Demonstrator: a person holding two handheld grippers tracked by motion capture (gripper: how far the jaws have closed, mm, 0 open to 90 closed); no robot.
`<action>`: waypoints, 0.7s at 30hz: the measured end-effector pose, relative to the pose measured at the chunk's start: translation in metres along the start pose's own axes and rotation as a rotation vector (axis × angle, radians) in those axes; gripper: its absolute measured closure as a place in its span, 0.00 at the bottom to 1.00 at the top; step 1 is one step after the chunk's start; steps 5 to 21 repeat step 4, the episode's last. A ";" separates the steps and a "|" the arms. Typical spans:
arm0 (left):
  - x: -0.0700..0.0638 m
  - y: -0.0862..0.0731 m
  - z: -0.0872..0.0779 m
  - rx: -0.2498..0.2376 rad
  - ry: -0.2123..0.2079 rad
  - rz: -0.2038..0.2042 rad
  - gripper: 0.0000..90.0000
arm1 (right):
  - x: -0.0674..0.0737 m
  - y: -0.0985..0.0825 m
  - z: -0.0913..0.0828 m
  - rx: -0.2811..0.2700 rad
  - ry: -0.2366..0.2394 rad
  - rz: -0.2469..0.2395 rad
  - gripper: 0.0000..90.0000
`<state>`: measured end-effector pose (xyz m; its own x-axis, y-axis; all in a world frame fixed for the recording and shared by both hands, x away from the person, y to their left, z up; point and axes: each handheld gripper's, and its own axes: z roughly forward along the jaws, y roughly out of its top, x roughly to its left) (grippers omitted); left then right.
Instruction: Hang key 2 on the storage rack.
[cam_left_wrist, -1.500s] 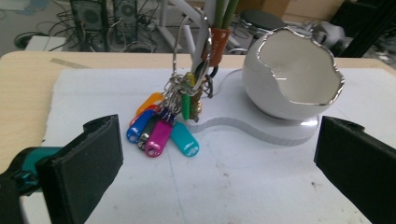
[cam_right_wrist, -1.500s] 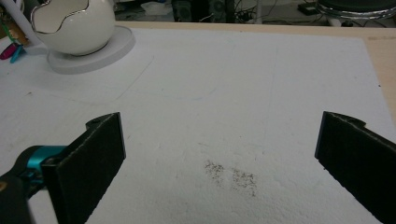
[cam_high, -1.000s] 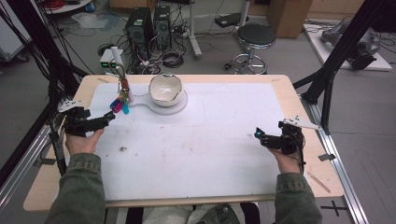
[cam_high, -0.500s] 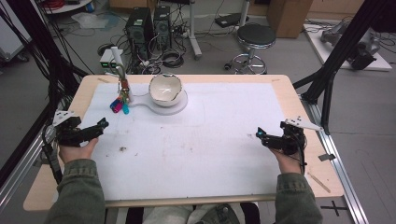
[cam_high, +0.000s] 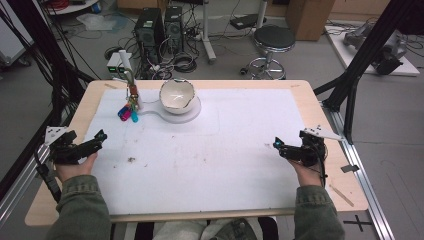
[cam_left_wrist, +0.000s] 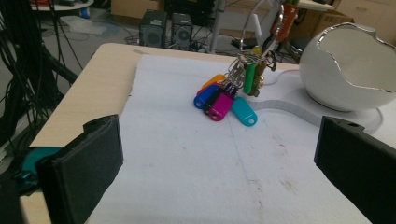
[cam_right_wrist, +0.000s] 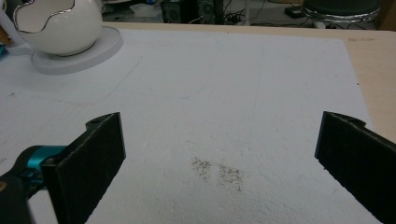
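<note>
A bunch of keys with coloured tags (cam_high: 127, 111) hangs from a small white post at the back left of the white mat (cam_high: 225, 150). Beside it a cracked-egg-shaped white bowl (cam_high: 176, 93) stands on a white base (cam_high: 190, 114). My left gripper (cam_high: 100, 136) is at the mat's left edge, open and empty, well short of the key tags (cam_left_wrist: 224, 100) and the bowl (cam_left_wrist: 350, 70). My right gripper (cam_high: 276, 145) rests near the mat's right edge, open with nothing between its jaws. In the right gripper view the bowl (cam_right_wrist: 58, 23) sits far off at the top left.
The mat covers most of a wooden table (cam_high: 320, 110). Small dark stains (cam_high: 131, 160) mark the mat, and more specks (cam_right_wrist: 219, 170) lie ahead of the right gripper. Black frame posts (cam_high: 350, 85) flank the table. A stool (cam_high: 272, 42) and computers (cam_high: 160, 25) stand on the floor behind.
My left gripper drew back from the key tags toward the near left edge of the mat. The right gripper barely shifted.
</note>
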<state>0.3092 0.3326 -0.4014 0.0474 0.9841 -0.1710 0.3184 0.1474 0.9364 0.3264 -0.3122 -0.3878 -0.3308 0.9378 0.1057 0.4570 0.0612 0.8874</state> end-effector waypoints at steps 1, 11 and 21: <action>0.000 0.000 0.000 0.003 0.001 0.006 0.02 | 0.000 0.000 0.000 0.002 -0.001 -0.003 0.01; -0.001 -0.001 0.002 0.012 -0.002 0.014 0.02 | 0.000 -0.001 0.001 0.002 -0.001 -0.004 0.01; -0.001 -0.001 0.002 0.012 -0.002 0.014 0.02 | 0.000 -0.001 0.001 0.002 -0.001 -0.004 0.01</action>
